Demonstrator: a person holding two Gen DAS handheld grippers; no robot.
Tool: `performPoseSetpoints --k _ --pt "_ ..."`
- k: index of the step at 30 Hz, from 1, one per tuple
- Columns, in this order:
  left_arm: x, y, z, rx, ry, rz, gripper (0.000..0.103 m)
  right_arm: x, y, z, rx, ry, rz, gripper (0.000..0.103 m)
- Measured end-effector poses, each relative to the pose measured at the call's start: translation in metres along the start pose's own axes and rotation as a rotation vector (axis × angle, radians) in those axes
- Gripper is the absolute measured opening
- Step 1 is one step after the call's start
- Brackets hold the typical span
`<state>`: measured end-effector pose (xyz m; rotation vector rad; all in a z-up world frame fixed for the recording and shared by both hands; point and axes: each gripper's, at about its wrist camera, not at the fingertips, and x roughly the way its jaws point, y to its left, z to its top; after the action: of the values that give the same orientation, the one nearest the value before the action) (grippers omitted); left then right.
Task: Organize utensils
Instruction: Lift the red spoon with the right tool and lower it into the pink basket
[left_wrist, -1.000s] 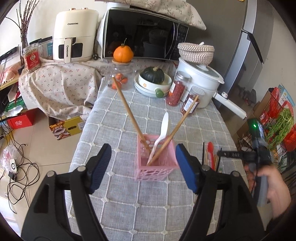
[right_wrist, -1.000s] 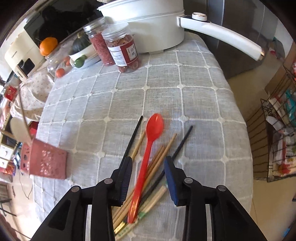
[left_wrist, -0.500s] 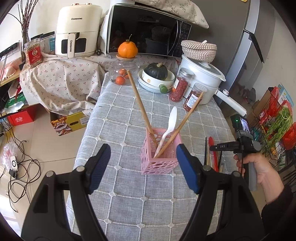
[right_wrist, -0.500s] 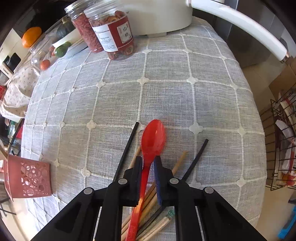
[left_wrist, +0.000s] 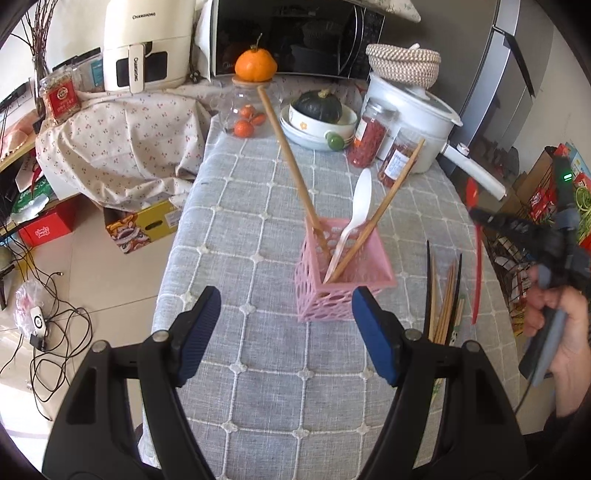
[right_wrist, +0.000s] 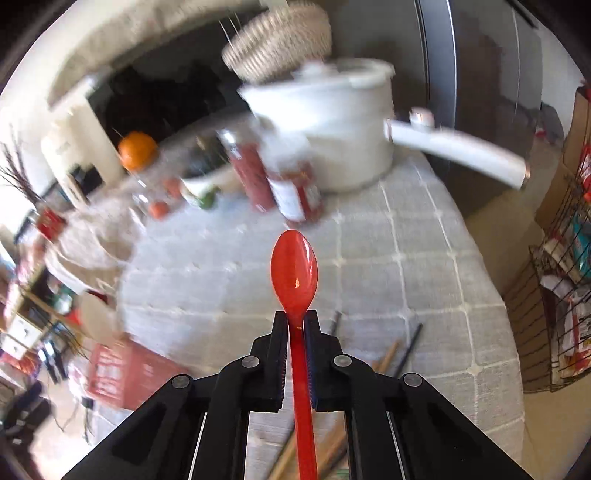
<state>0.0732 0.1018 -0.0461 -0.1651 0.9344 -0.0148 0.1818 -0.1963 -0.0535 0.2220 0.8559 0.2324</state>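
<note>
Right claw grips the red spoon (lifted above the table); left claw released.

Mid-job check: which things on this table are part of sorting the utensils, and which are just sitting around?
Job: red spoon clamped in right gripper; pink holder with white spoon and two wooden chopsticks; loose chopsticks on the cloth.

Bystanders: white pot, two jars, bowl with squash, microwave, air fryer. Left gripper open, empty.

Orange atop glass jar; woven basket on white cooker.
</note>
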Motion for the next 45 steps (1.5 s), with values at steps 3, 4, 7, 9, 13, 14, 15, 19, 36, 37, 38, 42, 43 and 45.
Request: performPoseSetpoints --k 3,4,7,9,13,14,15,19,36,37,38,42,43,45 --pt "0.002 0.003 -0.002 0.012 0.023 0.006 0.076 -0.021 0.025 -0.003 0.027 -0.096 0.074 0.009" --pt "0.003 0.004 -0.003 0.011 0.029 0.01 0.078 -0.024 0.035 -0.004 0.035 -0.128 0.101 0.009" --pt "0.008 0.007 -0.005 0.014 0.072 0.005 0.083 -0.035 0.061 -0.005 0.043 -0.227 0.167 0.009" --pt "0.013 0.009 -0.008 0.012 0.118 -0.002 0.084 -0.039 0.079 -0.007 0.036 -0.308 0.2 0.009" --pt "0.02 0.016 -0.014 -0.014 0.193 -0.016 0.084 -0.048 0.107 -0.014 0.028 -0.469 0.219 0.009" --pt "0.021 0.018 -0.015 -0.014 0.202 -0.019 0.084 -0.048 0.112 -0.016 0.029 -0.51 0.21 0.009" --pt "0.021 0.02 -0.016 -0.009 0.209 -0.017 0.084 -0.046 0.116 -0.018 0.032 -0.536 0.199 0.009" --pt "0.02 0.028 -0.016 0.0 0.216 0.012 0.084 -0.035 0.124 -0.023 0.067 -0.573 0.203 0.009" --pt "0.015 0.03 -0.006 0.011 0.163 0.069 0.084 -0.015 0.12 -0.048 0.092 -0.555 0.192 0.02" --pt "0.015 0.029 -0.006 0.013 0.161 0.067 0.084 -0.02 0.119 -0.047 0.083 -0.553 0.195 0.029" --pt "0.015 0.028 -0.005 0.011 0.161 0.062 0.084 -0.025 0.119 -0.047 0.073 -0.55 0.201 0.035" --pt "0.012 0.023 -0.004 0.007 0.149 0.053 0.084 -0.042 0.117 -0.042 0.024 -0.519 0.208 0.047" --pt "0.011 0.02 -0.004 0.008 0.145 0.048 0.084 -0.047 0.115 -0.04 0.017 -0.503 0.205 0.049" --pt "0.008 0.016 -0.004 0.011 0.136 0.042 0.084 -0.054 0.11 -0.036 0.009 -0.474 0.2 0.056"
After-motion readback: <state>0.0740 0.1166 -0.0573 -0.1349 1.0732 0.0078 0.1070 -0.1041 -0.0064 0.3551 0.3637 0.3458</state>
